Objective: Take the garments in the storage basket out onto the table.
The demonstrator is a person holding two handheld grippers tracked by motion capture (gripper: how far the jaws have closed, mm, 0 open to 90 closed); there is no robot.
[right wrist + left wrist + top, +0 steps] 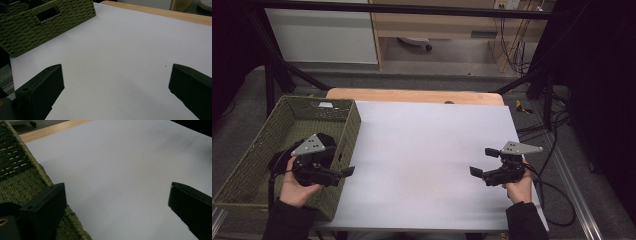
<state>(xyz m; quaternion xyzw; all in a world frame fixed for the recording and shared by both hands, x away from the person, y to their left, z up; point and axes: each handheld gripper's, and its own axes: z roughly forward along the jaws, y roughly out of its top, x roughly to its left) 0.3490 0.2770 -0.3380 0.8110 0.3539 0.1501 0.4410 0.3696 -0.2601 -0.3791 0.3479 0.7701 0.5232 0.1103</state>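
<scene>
Woven green basket (343, 127) sits at the table's (427, 150) left edge, left gripper (348, 171) over its right wall and right gripper (484, 162) near the right edge, both gaping empty.

We see a light wooden table (412, 95) under a white sheet (427, 165); a green woven basket (343, 131) sits at its left edge.

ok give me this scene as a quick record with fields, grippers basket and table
left gripper: jaws open, nothing between them, held over the right wall of the basket
right gripper: jaws open, nothing between them, above the white surface
basket: green woven, rectangular, at the left edge of the table, handle slot in its end wall
table surface: white sheet, wooden edge showing at the far side
hands: one on each gripper, dark sleeves
</scene>
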